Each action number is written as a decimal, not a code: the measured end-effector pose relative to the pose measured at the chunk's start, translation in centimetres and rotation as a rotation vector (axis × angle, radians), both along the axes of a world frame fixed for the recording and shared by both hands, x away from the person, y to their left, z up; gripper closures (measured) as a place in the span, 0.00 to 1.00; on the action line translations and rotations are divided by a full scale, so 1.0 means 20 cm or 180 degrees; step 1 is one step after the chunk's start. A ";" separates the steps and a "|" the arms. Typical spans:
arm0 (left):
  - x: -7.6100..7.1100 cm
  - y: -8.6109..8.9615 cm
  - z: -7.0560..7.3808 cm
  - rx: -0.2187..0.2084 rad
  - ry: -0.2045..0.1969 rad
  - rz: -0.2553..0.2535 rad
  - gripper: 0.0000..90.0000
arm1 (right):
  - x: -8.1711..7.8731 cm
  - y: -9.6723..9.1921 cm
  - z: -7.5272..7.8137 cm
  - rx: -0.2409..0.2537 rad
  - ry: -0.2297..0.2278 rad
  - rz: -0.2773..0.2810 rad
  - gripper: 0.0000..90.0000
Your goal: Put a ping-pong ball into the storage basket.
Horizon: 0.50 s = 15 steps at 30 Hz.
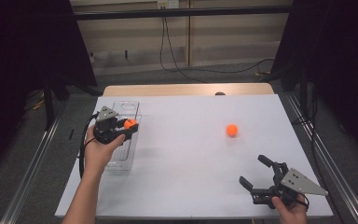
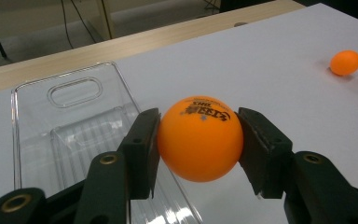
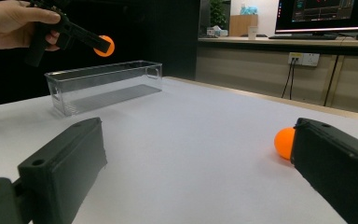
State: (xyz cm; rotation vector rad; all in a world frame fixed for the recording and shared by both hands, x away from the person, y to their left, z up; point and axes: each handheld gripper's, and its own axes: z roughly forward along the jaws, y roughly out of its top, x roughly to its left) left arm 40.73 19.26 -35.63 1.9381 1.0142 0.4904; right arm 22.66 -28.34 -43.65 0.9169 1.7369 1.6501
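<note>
An orange ping-pong ball [image 2: 200, 138] with black print is clamped between the jaws of my left gripper [image 1: 129, 126]. It hangs in the air over the right rim of a clear plastic bin [image 1: 125, 108] at the table's left. In the right gripper view the held ball [image 3: 105, 46] floats above the bin [image 3: 103, 85]. A second orange ball [image 1: 232, 130] lies loose on the white table, right of centre. My right gripper [image 1: 252, 171] stands open near the front right corner, jaws wide apart and bare. The loose ball [image 3: 284, 143] peeks out beside its right jaw.
The white table top [image 1: 186, 154] ends in a wooden strip [image 1: 186, 89] at the far edge. Cables trail on the floor behind. A desk with a monitor [image 3: 324, 16] stands far back in the right gripper view.
</note>
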 end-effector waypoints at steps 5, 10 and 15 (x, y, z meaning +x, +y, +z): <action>0.00 0.00 0.00 0.0034 0.0000 0.0020 0.57 | 0.00 0.00 0.00 0.0028 0.0017 -0.0010 0.03; 0.02 0.01 -0.01 0.0050 0.0006 0.0051 0.57 | 0.00 0.00 0.00 0.0025 0.0020 -0.0009 0.03; 0.03 0.02 -0.02 0.0101 0.0010 0.0095 0.56 | 0.00 0.00 0.00 0.0023 0.0020 -0.0007 0.03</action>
